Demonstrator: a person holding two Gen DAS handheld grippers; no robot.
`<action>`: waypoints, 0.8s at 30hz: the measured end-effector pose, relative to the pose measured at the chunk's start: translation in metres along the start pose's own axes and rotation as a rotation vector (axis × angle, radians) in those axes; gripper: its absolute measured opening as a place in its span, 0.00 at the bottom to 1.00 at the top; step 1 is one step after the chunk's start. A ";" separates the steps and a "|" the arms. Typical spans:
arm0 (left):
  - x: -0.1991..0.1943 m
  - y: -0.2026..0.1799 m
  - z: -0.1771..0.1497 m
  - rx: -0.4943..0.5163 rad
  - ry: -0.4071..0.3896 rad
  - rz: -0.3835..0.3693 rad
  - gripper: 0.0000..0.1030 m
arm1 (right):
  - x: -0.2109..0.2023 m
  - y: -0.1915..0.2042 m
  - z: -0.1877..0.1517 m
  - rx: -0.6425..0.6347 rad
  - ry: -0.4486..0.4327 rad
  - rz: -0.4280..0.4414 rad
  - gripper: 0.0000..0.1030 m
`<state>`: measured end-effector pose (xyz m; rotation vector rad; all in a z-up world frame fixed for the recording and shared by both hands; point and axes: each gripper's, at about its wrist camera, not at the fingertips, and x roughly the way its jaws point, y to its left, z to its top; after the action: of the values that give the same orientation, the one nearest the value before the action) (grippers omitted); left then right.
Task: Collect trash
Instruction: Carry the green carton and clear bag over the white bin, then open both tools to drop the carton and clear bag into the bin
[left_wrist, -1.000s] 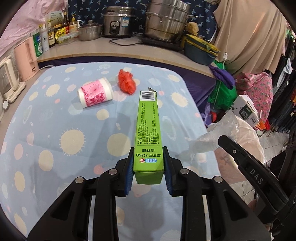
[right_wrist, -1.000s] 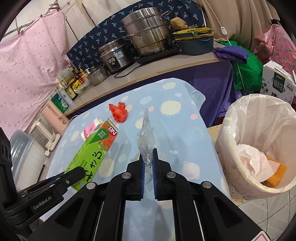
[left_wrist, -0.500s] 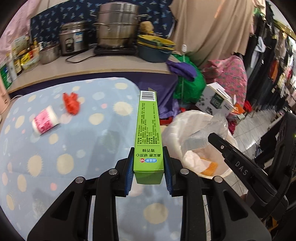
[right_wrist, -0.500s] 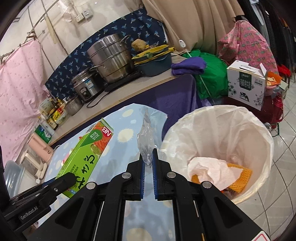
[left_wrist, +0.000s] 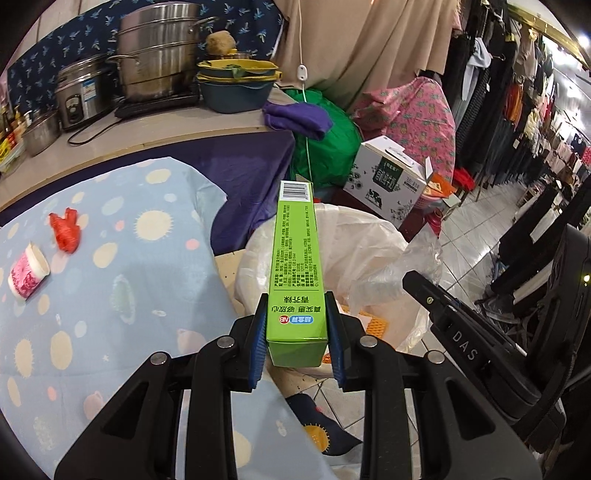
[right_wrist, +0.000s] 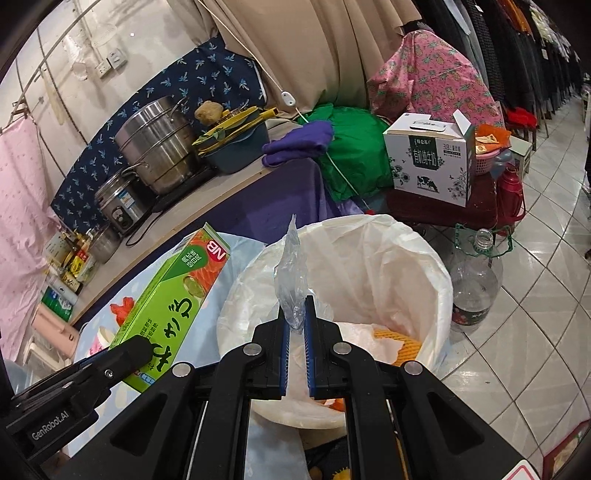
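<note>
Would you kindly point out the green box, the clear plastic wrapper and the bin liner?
green box (left_wrist: 297, 258), left wrist view, printed top face.
clear plastic wrapper (right_wrist: 291, 273), right wrist view, crumpled middle.
bin liner (right_wrist: 388, 258), right wrist view, inner far wall.

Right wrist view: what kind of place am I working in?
Probably a cooking corner of a clothing shop: steel steamer pot and rice cooker on a counter, clothes racks along a tiled aisle.

- my left gripper (left_wrist: 296, 341) is matte black plastic, with blue ribbed pads (left_wrist: 257, 345) lining both fingers.
- round silver screws sit on its arms.
- my right gripper (right_wrist: 296, 341) matches it, and carries white "das" lettering.
- my left one reads "genrobot.ai" in white.
</note>
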<state>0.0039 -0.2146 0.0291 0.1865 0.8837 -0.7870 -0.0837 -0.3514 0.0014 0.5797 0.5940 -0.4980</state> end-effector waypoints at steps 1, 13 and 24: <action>0.004 -0.003 0.000 0.004 0.007 -0.001 0.26 | 0.001 -0.003 0.001 0.004 0.001 -0.004 0.07; 0.033 -0.014 -0.002 0.024 0.063 0.016 0.27 | 0.016 -0.027 0.002 0.041 0.021 -0.021 0.07; 0.043 -0.015 -0.004 0.022 0.082 0.021 0.28 | 0.018 -0.030 0.002 0.063 0.016 -0.023 0.13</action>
<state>0.0077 -0.2471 -0.0035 0.2482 0.9495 -0.7742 -0.0874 -0.3791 -0.0190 0.6383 0.6022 -0.5354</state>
